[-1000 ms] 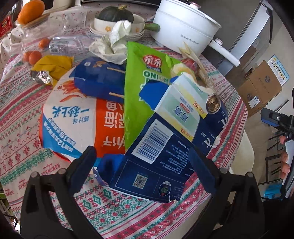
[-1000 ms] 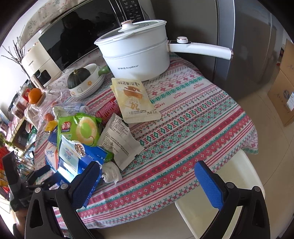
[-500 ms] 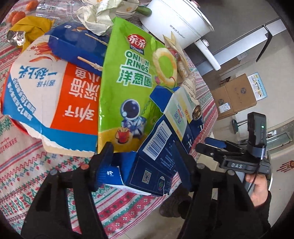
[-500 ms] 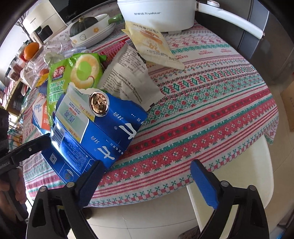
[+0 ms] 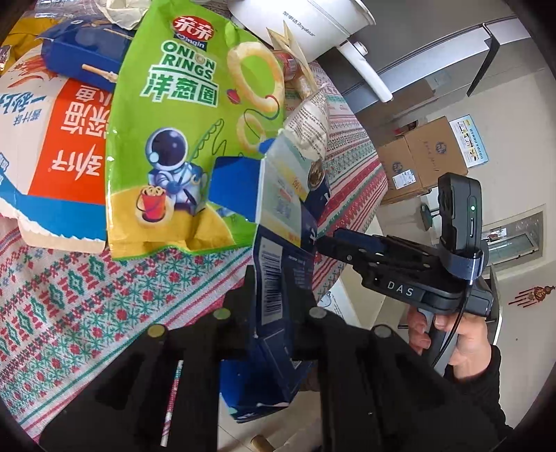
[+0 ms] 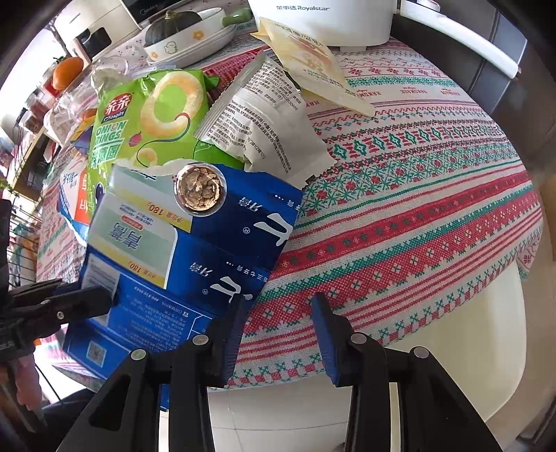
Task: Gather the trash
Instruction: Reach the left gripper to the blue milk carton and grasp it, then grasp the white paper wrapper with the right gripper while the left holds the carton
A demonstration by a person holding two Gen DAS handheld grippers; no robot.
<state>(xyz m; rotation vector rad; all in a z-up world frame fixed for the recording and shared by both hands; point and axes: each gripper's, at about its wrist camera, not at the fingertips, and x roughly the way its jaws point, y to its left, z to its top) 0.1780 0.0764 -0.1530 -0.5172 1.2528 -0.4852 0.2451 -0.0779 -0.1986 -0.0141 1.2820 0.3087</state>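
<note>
My left gripper (image 5: 278,288) is shut on a flattened blue toothpaste box (image 5: 278,278), held edge-on above the table's rim. The box fills the left of the right wrist view (image 6: 194,250). My right gripper (image 6: 278,333) is part open and empty; its left finger (image 6: 229,333) is at the box's lower right corner. It also shows in the left wrist view (image 5: 399,264), beside the box. A green onion-rings bag (image 5: 194,132), an orange and blue bag (image 5: 52,139) and a white printed packet (image 6: 264,118) lie on the table.
The round table has a patterned cloth (image 6: 417,208). A white electric pot (image 6: 323,17) stands at the back with a yellow packet (image 6: 309,66) before it. A bowl holds a pumpkin (image 6: 173,24). Cardboard boxes (image 5: 424,160) stand on the floor beyond.
My left gripper closed on the blue box and lifted it to the table's edge. My right gripper narrowed and came in beside the box.
</note>
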